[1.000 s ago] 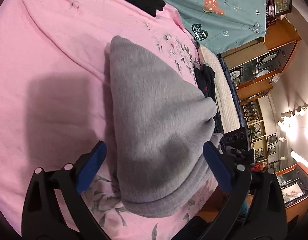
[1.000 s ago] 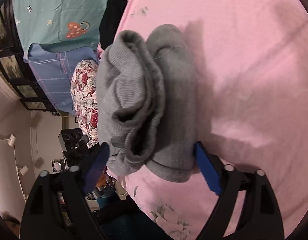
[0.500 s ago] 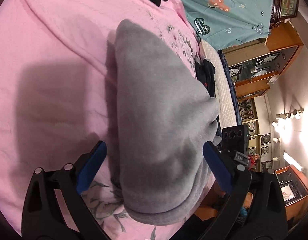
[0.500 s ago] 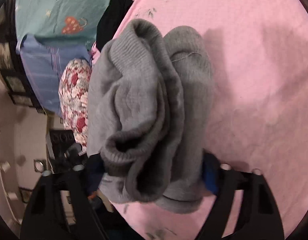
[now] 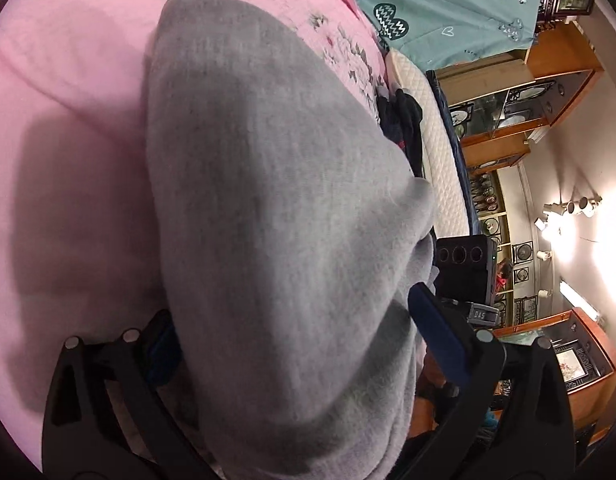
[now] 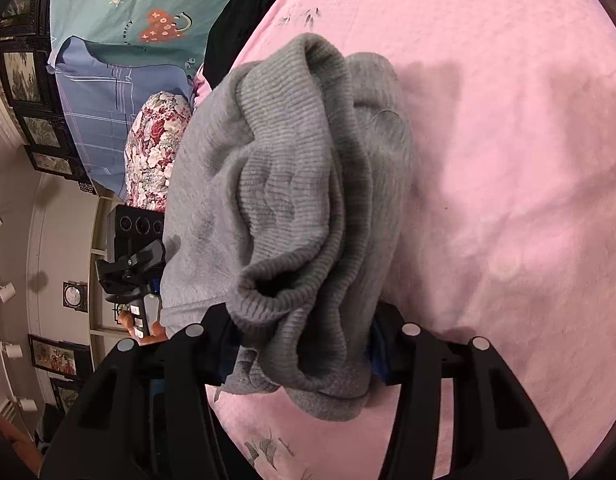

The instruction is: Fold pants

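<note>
The folded grey pants (image 5: pixel 276 216) lie in a thick bundle on the pink bedspread (image 5: pixel 68 128). In the left wrist view my left gripper (image 5: pixel 296 344) straddles the smooth folded end, its blue-padded jaws wide on either side of the cloth. In the right wrist view the pants (image 6: pixel 308 208) show their ribbed cuffs and waistband. My right gripper (image 6: pixel 300 344) has closed in on this end and squeezes the bundle between its jaws. The other gripper (image 6: pixel 132 268) shows at the far end.
A black garment (image 6: pixel 244 20) and a teal quilt (image 6: pixel 140 0) lie at the head of the bed. A floral pillow (image 6: pixel 152 152) sits beside the pants. Wooden display cabinets (image 5: pixel 520 92) stand beyond the bed edge.
Both grippers have moved forward over the bundle. The right jaws have narrowed from wide open to pressing on the cuff end. The left jaws stay wide.
</note>
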`<action>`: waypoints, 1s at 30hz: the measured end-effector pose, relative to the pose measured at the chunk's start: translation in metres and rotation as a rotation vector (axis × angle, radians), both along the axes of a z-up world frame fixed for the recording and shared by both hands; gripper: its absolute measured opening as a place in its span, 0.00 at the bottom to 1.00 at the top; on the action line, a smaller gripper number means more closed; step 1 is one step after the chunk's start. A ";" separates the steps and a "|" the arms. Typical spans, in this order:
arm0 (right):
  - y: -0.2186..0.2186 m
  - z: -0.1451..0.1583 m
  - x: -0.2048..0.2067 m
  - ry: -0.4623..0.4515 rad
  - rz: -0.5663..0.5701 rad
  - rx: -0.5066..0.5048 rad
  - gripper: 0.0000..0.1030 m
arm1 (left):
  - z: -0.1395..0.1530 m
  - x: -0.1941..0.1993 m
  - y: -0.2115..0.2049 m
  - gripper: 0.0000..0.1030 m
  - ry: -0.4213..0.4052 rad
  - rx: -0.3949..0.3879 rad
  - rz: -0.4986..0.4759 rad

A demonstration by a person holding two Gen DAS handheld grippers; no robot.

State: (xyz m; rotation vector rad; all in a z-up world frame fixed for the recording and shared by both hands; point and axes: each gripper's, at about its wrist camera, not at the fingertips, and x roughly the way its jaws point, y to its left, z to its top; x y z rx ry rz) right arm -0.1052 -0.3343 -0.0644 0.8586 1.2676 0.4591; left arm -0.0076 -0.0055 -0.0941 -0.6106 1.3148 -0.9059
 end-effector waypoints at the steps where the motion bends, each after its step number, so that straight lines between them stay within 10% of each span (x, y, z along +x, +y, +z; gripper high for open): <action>1: -0.001 0.000 -0.001 -0.002 0.000 0.004 0.51 | 0.000 -0.002 0.001 0.76 -0.010 -0.001 0.003; 7: -0.008 0.000 -0.008 -0.012 -0.026 0.043 0.52 | 0.015 -0.009 0.008 0.42 -0.071 0.001 0.011; 17: -0.001 0.038 0.004 -0.087 -0.008 0.019 0.51 | 0.102 0.028 0.014 0.40 -0.305 0.135 0.024; 26: 0.027 0.155 0.165 -0.374 0.087 -0.119 0.50 | 0.251 0.199 0.037 0.43 -0.658 0.238 0.165; 30: 0.038 0.194 0.272 -0.500 0.070 -0.139 0.50 | 0.249 0.287 0.043 0.44 -0.727 0.269 0.190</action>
